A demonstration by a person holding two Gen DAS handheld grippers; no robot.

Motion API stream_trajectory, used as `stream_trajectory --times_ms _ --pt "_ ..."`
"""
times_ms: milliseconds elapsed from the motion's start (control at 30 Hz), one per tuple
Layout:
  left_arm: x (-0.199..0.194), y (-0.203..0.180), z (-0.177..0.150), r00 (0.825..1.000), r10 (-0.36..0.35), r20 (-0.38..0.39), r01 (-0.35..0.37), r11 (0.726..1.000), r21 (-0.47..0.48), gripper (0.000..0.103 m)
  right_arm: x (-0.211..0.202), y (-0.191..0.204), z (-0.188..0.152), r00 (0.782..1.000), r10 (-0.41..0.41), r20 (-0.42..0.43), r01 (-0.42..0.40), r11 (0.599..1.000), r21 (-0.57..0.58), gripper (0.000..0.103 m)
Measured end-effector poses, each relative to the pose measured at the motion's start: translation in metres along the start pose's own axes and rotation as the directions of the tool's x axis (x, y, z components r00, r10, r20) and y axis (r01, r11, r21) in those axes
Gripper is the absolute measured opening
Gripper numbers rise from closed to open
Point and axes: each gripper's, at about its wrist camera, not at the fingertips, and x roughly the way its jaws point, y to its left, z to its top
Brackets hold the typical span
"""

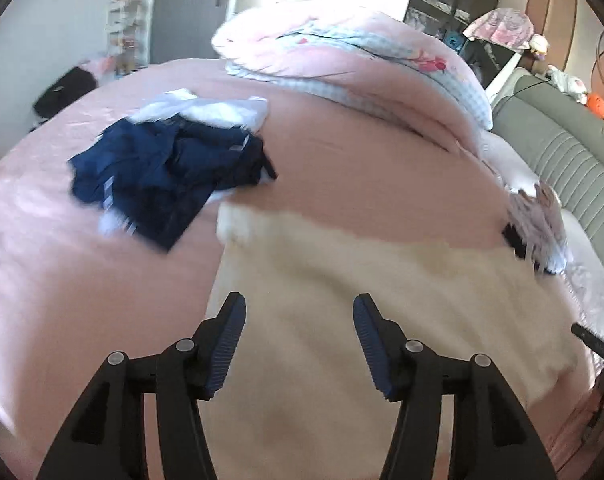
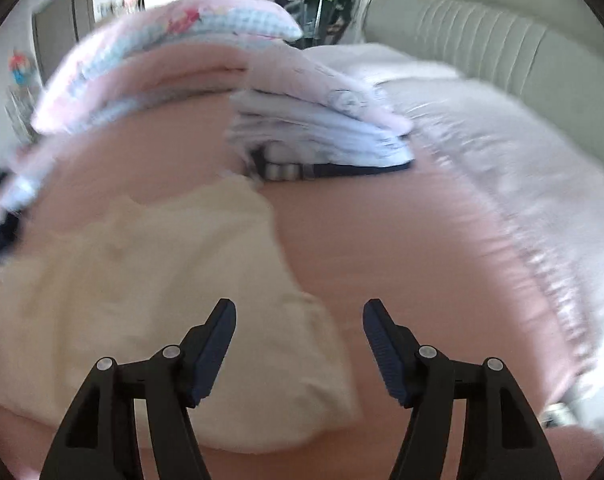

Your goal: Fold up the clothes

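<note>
A cream-coloured soft garment [image 1: 342, 280] lies spread flat on the pink bedsheet [image 1: 81, 280], and both tools hover over its near part. In the left wrist view the left gripper [image 1: 299, 308] stands with its black fingers and ribbed blue pads [image 1: 229, 344] well apart — nothing is between them, and the cream cloth shows through the gap, lying below and reaching away to the far side and to the right. The garment's left edge runs just beside the gripper's left finger, with bare pink sheet beyond it.

In the right wrist view the right gripper [image 2: 299, 308] is likewise spread wide and holds nothing. Here the cream garment [image 2: 141, 280] lies mostly to the left of the tool; its right edge passes under the left finger and curls in between the two, while the right finger hangs over bare sheet.

Farther off to the left sits a crumpled heap of dark navy clothing [image 1: 165, 176] with white cloth [image 1: 205, 110] behind it — well apart from the cream piece. At the far right of the bed a stack of folded pale garments [image 2: 322, 128] rests near a grey ribbed headboard [image 2: 482, 36]. A folded pink and blue-checked quilt [image 1: 362, 52] lies along the far side. Both views are blurred.
</note>
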Motion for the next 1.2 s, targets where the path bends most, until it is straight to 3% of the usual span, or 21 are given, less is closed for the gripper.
stream_trajectory --times_ms 67,133,167,200,267,333,400,467,500,567,633,667,700,767,833,867,900,933,1000,1133,1200 --pt "-0.014 0.007 -0.023 0.994 0.098 -0.054 -0.097 0.995 0.026 0.053 0.015 0.007 -0.005 0.996 -0.064 -0.064 0.06 0.996 -0.068 0.066" --pt "-0.013 0.023 -0.038 0.964 0.244 -0.11 -0.239 0.969 0.057 0.053 0.033 0.002 -0.021 0.982 -0.118 -0.15 0.1 0.988 -0.119 0.066" --pt "-0.016 0.036 -0.043 0.946 0.298 -0.124 -0.295 0.954 0.043 0.053 0.032 -0.006 -0.023 0.983 -0.11 -0.149 0.096 0.99 -0.099 0.066" --pt "-0.023 0.052 -0.048 0.943 0.307 -0.13 -0.312 0.95 -0.024 0.053 0.03 -0.014 -0.025 0.984 -0.101 -0.145 0.091 0.993 -0.075 0.068" --pt "-0.045 0.085 -0.054 0.971 0.214 -0.106 -0.232 0.95 -0.208 0.053 0.02 -0.025 -0.028 0.98 -0.162 -0.118 0.153 0.985 -0.078 0.071" --pt "-0.055 0.107 -0.065 0.996 0.044 -0.08 -0.069 0.936 -0.346 0.053 0.004 -0.034 -0.028 0.986 -0.144 -0.084 0.142 0.99 -0.02 0.071" --pt "-0.061 0.12 -0.08 0.985 -0.162 -0.061 0.115 0.874 -0.472 0.053 -0.018 -0.041 -0.027 0.993 -0.112 -0.033 0.113 0.993 0.043 0.071" --pt "-0.062 0.117 -0.097 0.961 -0.27 -0.055 0.196 0.811 -0.551 0.053 -0.025 -0.049 -0.038 0.993 0.096 -0.061 -0.083 0.979 0.186 0.073" --pt "-0.06 0.113 -0.105 0.949 -0.311 -0.06 0.222 0.788 -0.574 0.053 -0.028 -0.054 -0.043 0.977 0.203 -0.065 -0.18 0.949 0.26 0.073" --pt "-0.048 0.101 -0.107 0.932 -0.356 -0.071 0.25 0.77 -0.588 0.053 -0.024 -0.055 -0.055 0.922 0.377 -0.088 -0.317 0.866 0.387 0.073" --pt "-0.039 0.092 -0.1 0.934 -0.354 -0.046 0.267 0.779 -0.567 0.053 -0.008 -0.048 -0.071 0.851 0.507 -0.137 -0.384 0.78 0.495 0.073" --pt "-0.037 0.089 -0.097 0.937 -0.348 -0.022 0.275 0.774 -0.57 0.053 -0.003 -0.044 -0.069 0.853 0.502 -0.141 -0.376 0.78 0.501 0.073" --pt "-0.033 0.088 -0.096 0.94 -0.342 -0.005 0.275 0.764 -0.583 0.053 -0.001 -0.042 -0.063 0.873 0.473 -0.12 -0.36 0.79 0.497 0.073" --pt "-0.022 0.086 -0.097 0.945 -0.328 0.017 0.269 0.744 -0.611 0.053 0.004 -0.041 -0.051 0.89 0.452 -0.063 -0.361 0.781 0.509 0.073" --pt "-0.021 0.078 -0.097 0.959 -0.283 0.031 0.248 0.774 -0.582 0.051 0.016 -0.038 -0.045 0.9 0.434 -0.046 -0.348 0.777 0.524 0.072" --pt "-0.022 0.074 -0.095 0.965 -0.261 0.021 0.229 0.8 -0.554 0.045 0.025 -0.035 -0.045 0.902 0.427 -0.059 -0.333 0.778 0.534 0.068" --pt "-0.02 0.07 -0.093 0.97 -0.244 -0.006 0.206 0.83 -0.517 0.016 0.023 -0.03 -0.046 0.926 0.372 -0.059 -0.29 0.805 0.517 0.054" --pt "-0.018 0.067 -0.09 0.969 -0.243 -0.038 0.194 0.853 -0.484 0.01 0.018 -0.023 -0.044 0.948 0.312 -0.058 -0.25 0.846 0.47 0.036" --pt "-0.023 0.067 -0.079 0.97 -0.238 -0.049 0.194 0.878 -0.437 0.009 0.008 -0.006 -0.041 0.974 0.215 -0.067 -0.183 0.929 0.323 0.012" --pt "-0.047 0.052 -0.036 0.98 -0.187 -0.062 0.17 0.964 -0.206 0.009 -0.041 0.013 -0.03 0.993 0.099 0.072 -0.105 0.99 0.094 0.007" --pt "-0.057 0.054 -0.018 0.983 -0.165 -0.079 0.154 0.98 -0.127 0.009 -0.063 0.021 -0.028 0.989 0.05 0.138 -0.05 0.999 -0.004 0.007"
